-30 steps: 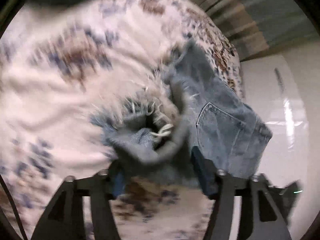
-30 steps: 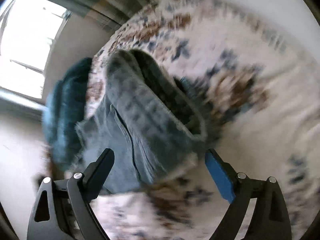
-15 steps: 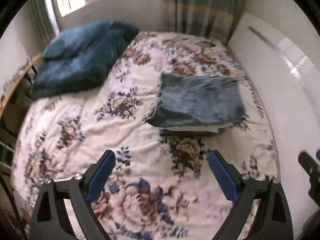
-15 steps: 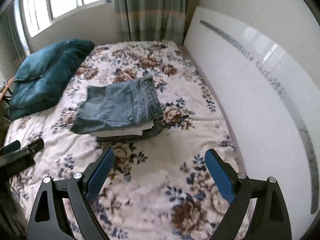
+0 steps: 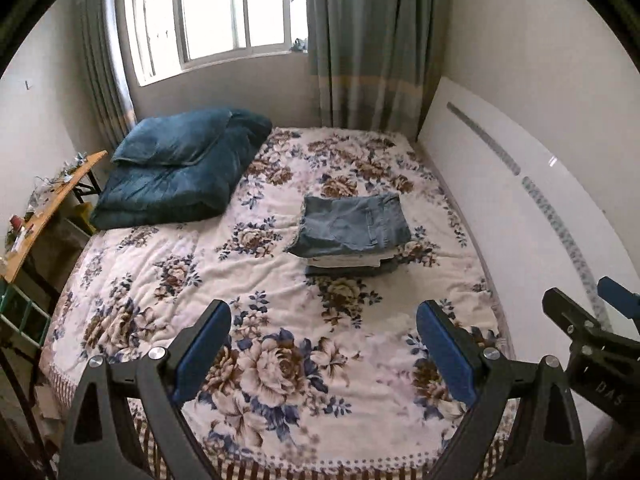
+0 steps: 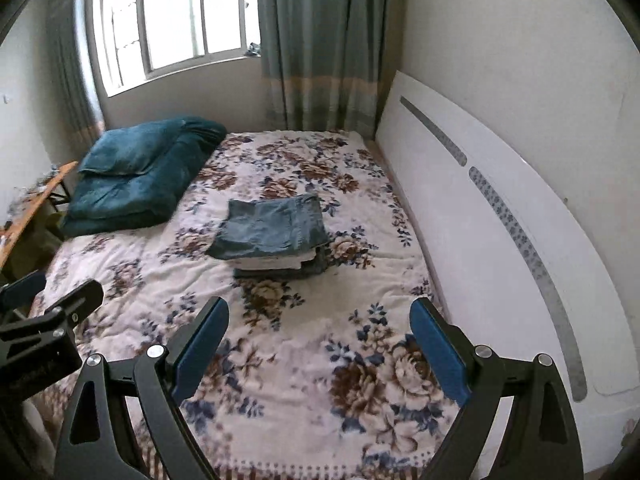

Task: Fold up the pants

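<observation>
both tongs, left tongs (image 5: pixel 322 344) and right tongs (image 6: pixel 320 340), gape wide and empty. folded denim pants (image 5: pixel 352 222) top a stack on the bed (image 5: pixel 168 280), well ahead of them. seemingly done: withdraw without brushing the stack.

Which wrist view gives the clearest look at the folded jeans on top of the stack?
The left wrist view: the folded jeans sit near frame centre, sharp, with the back pocket and seams readable. The right wrist view shows the same jeans from a similar angle, but softer and darker, with less stitching detail.
</observation>
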The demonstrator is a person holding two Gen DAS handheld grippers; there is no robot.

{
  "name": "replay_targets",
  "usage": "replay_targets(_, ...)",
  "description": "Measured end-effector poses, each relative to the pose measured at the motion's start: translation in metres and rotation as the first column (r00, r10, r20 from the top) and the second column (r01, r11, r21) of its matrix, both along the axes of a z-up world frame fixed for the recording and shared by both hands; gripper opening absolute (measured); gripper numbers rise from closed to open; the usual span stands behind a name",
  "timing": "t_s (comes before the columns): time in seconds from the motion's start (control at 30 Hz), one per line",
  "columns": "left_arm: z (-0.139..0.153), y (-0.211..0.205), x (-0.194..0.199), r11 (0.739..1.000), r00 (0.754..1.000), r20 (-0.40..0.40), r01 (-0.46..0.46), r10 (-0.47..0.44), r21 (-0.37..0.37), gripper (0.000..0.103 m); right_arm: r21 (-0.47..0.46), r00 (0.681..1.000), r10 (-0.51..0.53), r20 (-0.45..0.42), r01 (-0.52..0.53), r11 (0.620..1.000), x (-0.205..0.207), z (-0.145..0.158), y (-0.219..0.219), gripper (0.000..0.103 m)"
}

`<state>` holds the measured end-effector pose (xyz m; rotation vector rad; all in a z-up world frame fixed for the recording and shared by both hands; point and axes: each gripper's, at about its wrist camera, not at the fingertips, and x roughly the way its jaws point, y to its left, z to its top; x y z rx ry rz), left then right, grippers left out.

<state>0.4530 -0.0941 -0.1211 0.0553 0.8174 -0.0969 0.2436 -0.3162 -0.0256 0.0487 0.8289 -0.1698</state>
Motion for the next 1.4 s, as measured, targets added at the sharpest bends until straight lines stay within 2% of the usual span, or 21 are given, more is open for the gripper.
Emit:
replay_targets(0.23, 0.038, 0.002, -0.069, 0.999, 0.998, 0.046, -0.033, 0.033, -0.002, 0.095, 0.008, 0.998, 0.046, 0.053, -0.046, 0.999, -0.079, 0.05, 0.005, 0.094)
replay_targets(0.33, 0.053, 0.008, -0.092, 0.998, 0.996, 0.059, -0.062, 0.063, -0.013, 0.095, 0.015, 0.996, 0.05, 0.07, -0.051, 0.999, -0.107, 0.07, 0.008, 0.097)
replay_targets(0.47, 0.071, 0.014, -0.109, 0.998, 0.996, 0.065, -0.053, 0.054, -0.024, 0.095, 0.027, 0.995, 0.054, 0.089, -0.057, 0.998, -0.137, 0.097, 0.013, 0.097)
replay_targets(0.6, 0.086, 0.017, -0.12, 0.999, 0.998, 0.055, -0.042, 0.041, 0.02, 0.095, 0.033, 0.994, 0.049, 0.096, -0.052, 0.998, -0.157, 0.121, 0.022, 0.097)
replay_targets(0.7, 0.094, 0.02, -0.124, 0.998, 0.999, 0.036, -0.037, 0.036, 0.051, 0.095, 0.05, 0.997, 0.061, 0.056, -0.063, 0.997, -0.163, 0.136, 0.03, 0.097)
replay_targets(1.0, 0.106, 0.025, -0.125, 0.998, 0.999, -0.019, -0.031, 0.032, 0.05, 0.095, 0.013, 0.998, 0.066, 0.025, -0.066, 0.998, -0.163, 0.173, 0.046, 0.097)
replay_targets(1.2, 0.108, 0.028, -0.126, 0.998, 0.999, -0.026, -0.04, 0.041, 0.043, 0.095, 0.001, 0.999, 0.042, 0.031, -0.042, 0.999, -0.157, 0.183, 0.043, 0.097)
replay_targets(1.4, 0.106, 0.03, -0.126, 0.997, 0.998, -0.023, -0.06, 0.061, 0.048, 0.095, 0.008, 0.999, 0.043, 0.008, -0.043, 0.999, -0.151, 0.181, 0.041, 0.097)
